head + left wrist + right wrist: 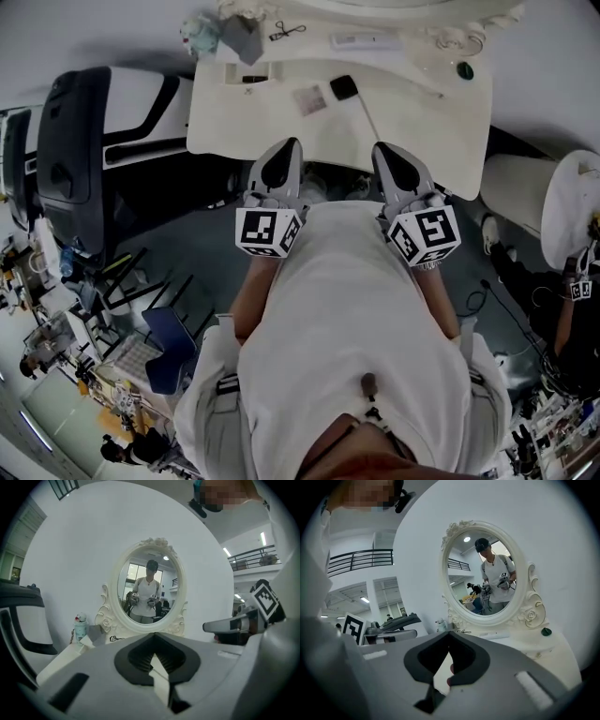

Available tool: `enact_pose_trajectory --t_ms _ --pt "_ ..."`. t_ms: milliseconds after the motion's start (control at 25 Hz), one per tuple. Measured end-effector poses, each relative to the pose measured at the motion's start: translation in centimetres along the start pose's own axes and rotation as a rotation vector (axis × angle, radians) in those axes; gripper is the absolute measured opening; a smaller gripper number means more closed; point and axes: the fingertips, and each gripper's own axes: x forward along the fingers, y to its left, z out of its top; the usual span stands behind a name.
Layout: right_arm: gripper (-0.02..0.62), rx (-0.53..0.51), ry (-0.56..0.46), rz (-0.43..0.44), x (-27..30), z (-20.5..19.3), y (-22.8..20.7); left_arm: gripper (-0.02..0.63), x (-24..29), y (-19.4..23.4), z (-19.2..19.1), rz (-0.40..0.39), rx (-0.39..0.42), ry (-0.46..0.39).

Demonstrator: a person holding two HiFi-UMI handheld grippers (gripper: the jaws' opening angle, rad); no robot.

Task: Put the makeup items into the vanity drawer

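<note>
Both the left hand-held gripper [289, 145] and right hand-held gripper [383, 150] are closed before the white table [412, 112] carrying a mirror [149, 588], black compact [344, 87], eyelash curler [288, 31] and grey box [246, 39].

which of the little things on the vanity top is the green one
The small round dark green piece near the right end of the vanity top; the square item is black, the long bar white.

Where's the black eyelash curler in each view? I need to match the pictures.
Head view: black metal eyelash curler, top centre, at the back of the white vanity.
Left gripper view: curler left of centre, under the oval mirror.
Right gripper view: curler centre, under the mirror.
Shared landmark: small pale-blue snowman figure, left of it everywhere.
</note>
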Motion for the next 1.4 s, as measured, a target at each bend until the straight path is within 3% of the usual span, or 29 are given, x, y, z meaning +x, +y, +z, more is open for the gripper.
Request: enact_pose_trajectory --t_ms 560,840,1200,1400 --pt "0.008 -0.064 -0.010 0.067 -4.0 -0.9 0.0 0.005 -2.5 -7.4 0.0 -0.033 0.024 -0.069" --pt "0.008 -0.080 -0.015 0.058 -5.2 -0.8 -1.2 0.005 -1.5 -8.7 0.1 -0.039 0.042 -0.079" --pt "0.008 -0.081 -0.009 0.065 -5.3 -0.5 -1.8 0.006 -0.7 -8.8 0.3 -0.041 -0.019 -0.096" --pt "0.008 -0.075 -0.011 0.064 -5.1 -0.3 -2.2 0.006 -0.4 -8.8 0.5 -0.036 -0.005 -0.090"
